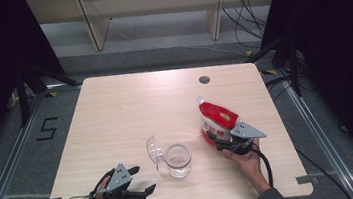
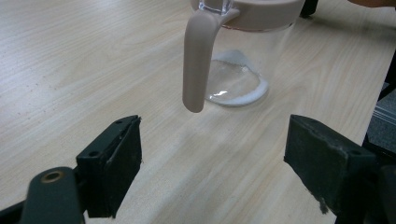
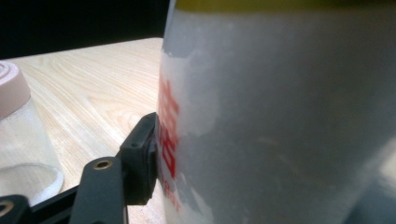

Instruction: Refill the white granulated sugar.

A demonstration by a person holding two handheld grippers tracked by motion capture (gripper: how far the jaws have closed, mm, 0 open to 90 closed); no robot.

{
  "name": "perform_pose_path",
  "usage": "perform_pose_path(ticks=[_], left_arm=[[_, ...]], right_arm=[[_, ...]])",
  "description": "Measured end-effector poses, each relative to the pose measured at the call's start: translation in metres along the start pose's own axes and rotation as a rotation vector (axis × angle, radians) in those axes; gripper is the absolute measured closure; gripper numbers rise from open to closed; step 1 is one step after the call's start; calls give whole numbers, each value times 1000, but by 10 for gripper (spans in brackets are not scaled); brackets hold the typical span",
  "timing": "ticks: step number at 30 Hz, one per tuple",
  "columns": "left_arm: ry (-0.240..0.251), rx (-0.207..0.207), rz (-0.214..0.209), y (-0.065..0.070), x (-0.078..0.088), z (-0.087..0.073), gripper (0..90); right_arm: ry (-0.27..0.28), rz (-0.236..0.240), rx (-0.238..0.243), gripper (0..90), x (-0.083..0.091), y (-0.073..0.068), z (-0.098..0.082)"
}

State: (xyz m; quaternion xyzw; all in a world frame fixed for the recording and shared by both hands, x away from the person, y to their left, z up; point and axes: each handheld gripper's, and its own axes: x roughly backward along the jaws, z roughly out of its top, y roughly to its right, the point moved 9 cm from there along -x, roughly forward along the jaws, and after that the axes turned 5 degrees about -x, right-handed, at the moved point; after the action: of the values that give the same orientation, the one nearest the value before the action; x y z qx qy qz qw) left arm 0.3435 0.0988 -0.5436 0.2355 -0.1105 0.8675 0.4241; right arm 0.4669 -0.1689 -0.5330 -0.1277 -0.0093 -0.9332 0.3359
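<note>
1. The red-and-white plastic pouch with a yellow band at its top (image 1: 217,120) stands on the pale wooden tabletop (image 1: 115,111), at about 2 o'clock from the clear glass jar (image 1: 178,160) and near it.
2. The pouch's long axis runs roughly upright, leaning slightly; its top corner points toward 11 o'clock in the high view.
3. The right claw (image 1: 218,141) grips the pouch low on its side, one pad (image 3: 145,154) pressed on the printed face.
4. The step looks like securing the pouch; next it probably needs lifting and tipping over the jar's open mouth.
5. The jar's beige lid with its hanging tab (image 2: 198,60) is swung open.
6. The left claw (image 1: 141,179) rests spread and empty at 7 o'clock from the jar.
</note>
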Motion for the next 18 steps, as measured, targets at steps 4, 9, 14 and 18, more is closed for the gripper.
perform_pose_path(ticks=[4,9,14,18], left_arm=[[10,3,-1,1,1,1,189],[-1,-22,0,-2,2,1,192],[6,-27,-3,-2,3,2,194],[7,1,1,-1,3,1,194]], right_arm=[[-4,-53,78,410,1,0,5],[-31,-81,153,421,6,-6,7],[-48,-109,201,427,12,-13,11],[-24,-133,270,430,22,-17,23]])
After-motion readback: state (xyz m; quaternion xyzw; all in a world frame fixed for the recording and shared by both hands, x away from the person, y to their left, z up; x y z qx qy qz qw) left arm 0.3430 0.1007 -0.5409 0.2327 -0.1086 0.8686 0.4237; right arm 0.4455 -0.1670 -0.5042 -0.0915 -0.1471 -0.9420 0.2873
